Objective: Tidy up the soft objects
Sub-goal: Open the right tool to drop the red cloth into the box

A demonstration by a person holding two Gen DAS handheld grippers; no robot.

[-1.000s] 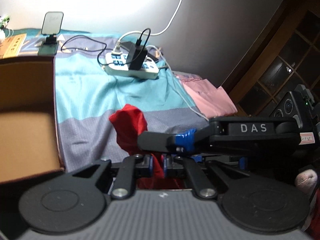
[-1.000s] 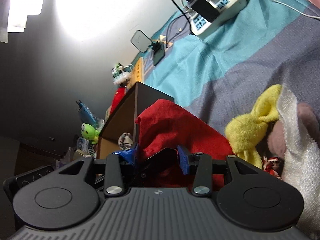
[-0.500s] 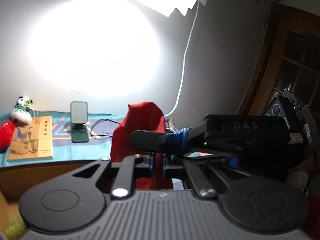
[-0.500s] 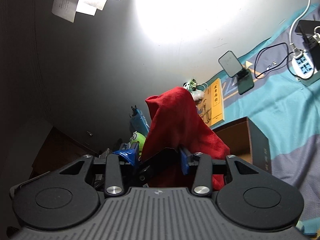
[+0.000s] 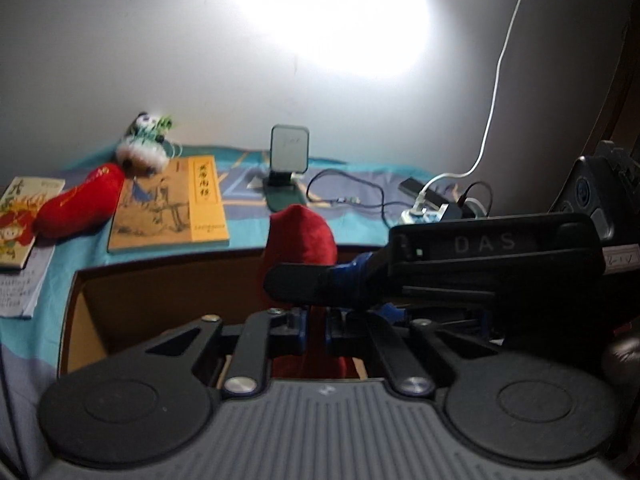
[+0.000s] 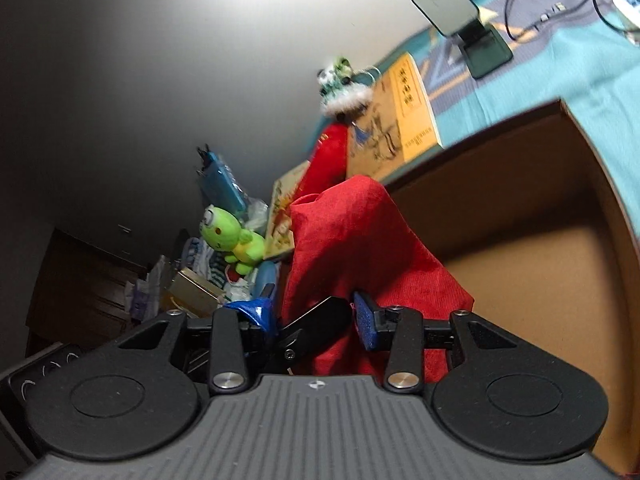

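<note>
A red cloth (image 5: pixel 300 240) hangs bunched between both grippers over the open cardboard box (image 5: pixel 168 284). My left gripper (image 5: pixel 316 330) is shut on its lower part. My right gripper (image 6: pixel 316 320) is also closed around the red cloth (image 6: pixel 352 248), with the left gripper's black finger between its blue pads. In the left wrist view the right gripper crosses from the right, marked DAS. The box interior (image 6: pixel 540 264) lies right of the cloth in the right wrist view.
Behind the box on the teal cover lie a yellow book (image 5: pixel 172 208), a red plush (image 5: pixel 76 208), a panda toy (image 5: pixel 146 140), a phone stand (image 5: pixel 288 168) and a power strip with cables (image 5: pixel 432 208). A green plush (image 6: pixel 228 240) sits among clutter at left.
Both grippers, holding the red cloth, have lifted it from the bed and carried it left, over the open box. The views tilted back down toward the box.
</note>
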